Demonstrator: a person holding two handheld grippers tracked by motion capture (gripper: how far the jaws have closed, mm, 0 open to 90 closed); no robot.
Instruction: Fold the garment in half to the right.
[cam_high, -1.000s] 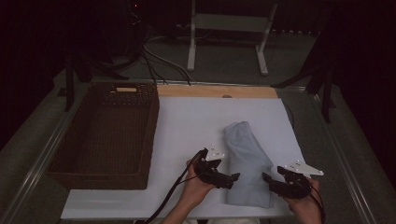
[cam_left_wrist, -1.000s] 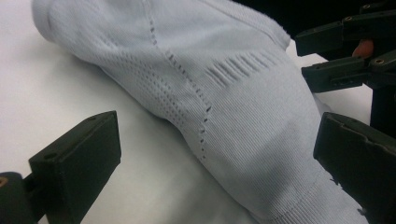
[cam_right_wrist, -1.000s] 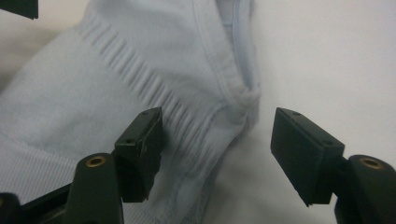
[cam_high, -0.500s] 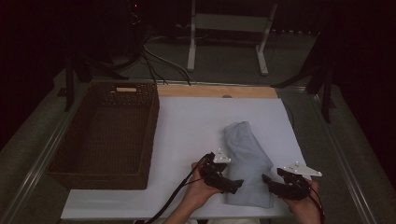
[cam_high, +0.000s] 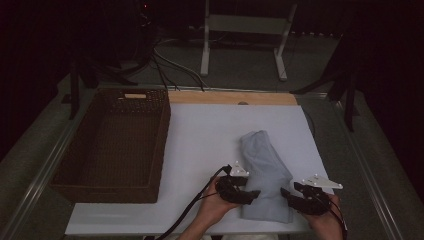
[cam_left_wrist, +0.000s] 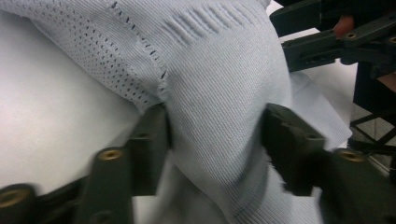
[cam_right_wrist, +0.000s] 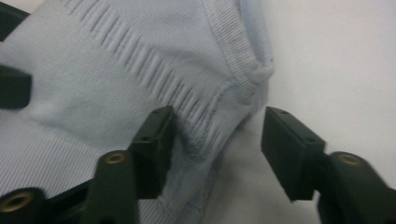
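A folded pale blue knit garment (cam_high: 264, 170) lies on the white table top, at the near right. My left gripper (cam_high: 252, 194) is at its near left edge. In the left gripper view its jaws (cam_left_wrist: 215, 135) have just been closing, and a bunched fold of the garment (cam_left_wrist: 224, 84) is pressed between both pads. My right gripper (cam_high: 287, 192) is at the near right edge. Its jaws (cam_right_wrist: 217, 140) have just been closing too. The garment's ribbed hem (cam_right_wrist: 233, 79) lies between them, touching the left pad, with a gap to the right pad.
A dark wicker basket (cam_high: 162, 135) stands on the left of the table. The white sheet (cam_high: 210, 135) ends close to my hands at the near edge. A wooden strip (cam_high: 230, 97) runs along the far edge, with metal stand legs (cam_high: 205, 50) beyond.
My left gripper has shifted right onto the garment's near left edge and its jaws have narrowed on the fabric. The right gripper has stayed in place, its jaws a little narrower.
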